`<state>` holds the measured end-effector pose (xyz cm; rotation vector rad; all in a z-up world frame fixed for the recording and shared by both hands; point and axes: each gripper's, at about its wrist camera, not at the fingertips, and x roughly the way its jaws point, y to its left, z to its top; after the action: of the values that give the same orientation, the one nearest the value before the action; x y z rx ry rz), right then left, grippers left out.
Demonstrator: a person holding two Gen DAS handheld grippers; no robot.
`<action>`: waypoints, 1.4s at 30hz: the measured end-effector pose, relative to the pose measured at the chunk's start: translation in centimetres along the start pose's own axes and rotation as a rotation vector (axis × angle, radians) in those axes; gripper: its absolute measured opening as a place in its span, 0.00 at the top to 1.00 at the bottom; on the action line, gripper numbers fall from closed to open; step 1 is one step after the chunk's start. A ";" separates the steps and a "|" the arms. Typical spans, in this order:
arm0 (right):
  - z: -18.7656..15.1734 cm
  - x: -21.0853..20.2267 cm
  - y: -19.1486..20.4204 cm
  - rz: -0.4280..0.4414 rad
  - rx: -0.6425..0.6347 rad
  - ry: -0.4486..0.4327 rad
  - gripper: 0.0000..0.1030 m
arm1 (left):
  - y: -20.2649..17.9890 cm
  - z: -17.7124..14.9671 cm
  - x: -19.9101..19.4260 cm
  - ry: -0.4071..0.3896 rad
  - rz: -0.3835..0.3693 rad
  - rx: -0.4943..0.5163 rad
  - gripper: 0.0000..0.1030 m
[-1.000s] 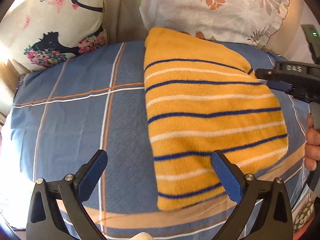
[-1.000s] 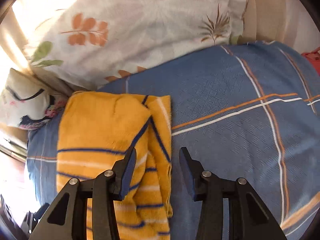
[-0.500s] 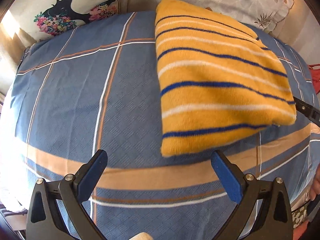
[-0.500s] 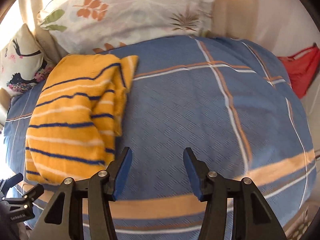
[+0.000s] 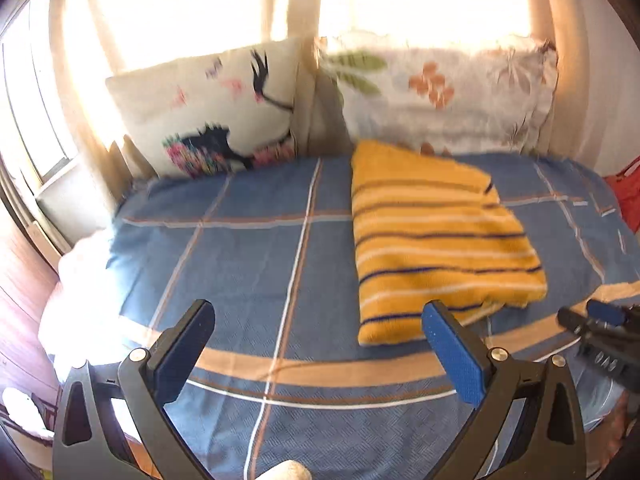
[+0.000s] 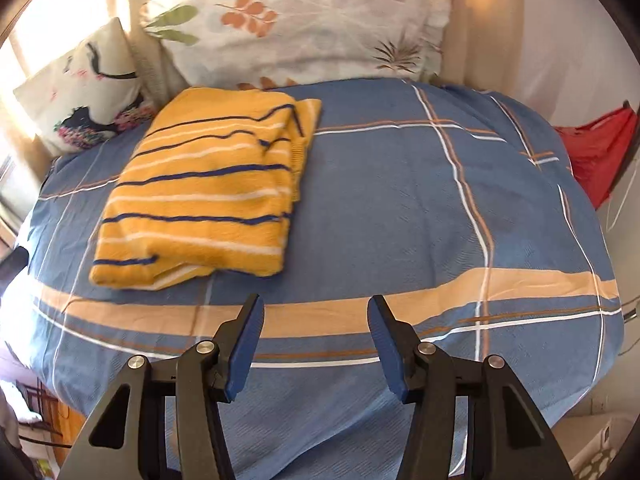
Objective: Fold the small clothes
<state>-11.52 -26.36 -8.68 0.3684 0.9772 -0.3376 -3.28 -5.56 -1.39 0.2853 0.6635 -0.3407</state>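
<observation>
A yellow knit garment (image 5: 436, 240) with blue and white stripes lies folded into a rectangle on the blue checked bed cover (image 5: 248, 264), toward the pillows. It also shows in the right wrist view (image 6: 208, 188), left of centre. My left gripper (image 5: 316, 344) is open and empty, held above the near part of the bed, short of the garment. My right gripper (image 6: 316, 340) is open and empty, held above the bed's near edge, to the right of the garment. The right gripper's tip also shows at the right edge of the left wrist view (image 5: 600, 328).
Two printed pillows (image 5: 216, 120) (image 6: 304, 20) lean against the curtained window behind the bed. A red cloth (image 6: 596, 152) lies off the bed's right side. A white basket (image 6: 600, 452) stands low at the right. The bed edge curves down near both grippers.
Both grippers have pulled back and up from the garment, which now lies farther off and fully in view. The garment has stayed folded in place.
</observation>
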 end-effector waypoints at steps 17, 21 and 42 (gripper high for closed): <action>-2.8 -1.8 5.2 -0.003 -0.131 -0.035 0.43 | 0.1 0.2 -2.3 0.020 -0.108 -0.018 0.00; -3.2 -1.4 5.6 -0.001 -0.135 -0.014 0.43 | 0.3 -0.8 -1.1 0.090 -0.127 -0.040 0.00; -4.4 0.4 8.0 -0.032 -0.195 0.057 0.41 | 1.6 -3.5 2.3 0.282 -0.166 -0.104 0.00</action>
<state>-11.04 -17.36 -10.05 0.1857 1.0632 -0.2594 -2.88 -3.38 -5.22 0.1803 0.9831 -0.4271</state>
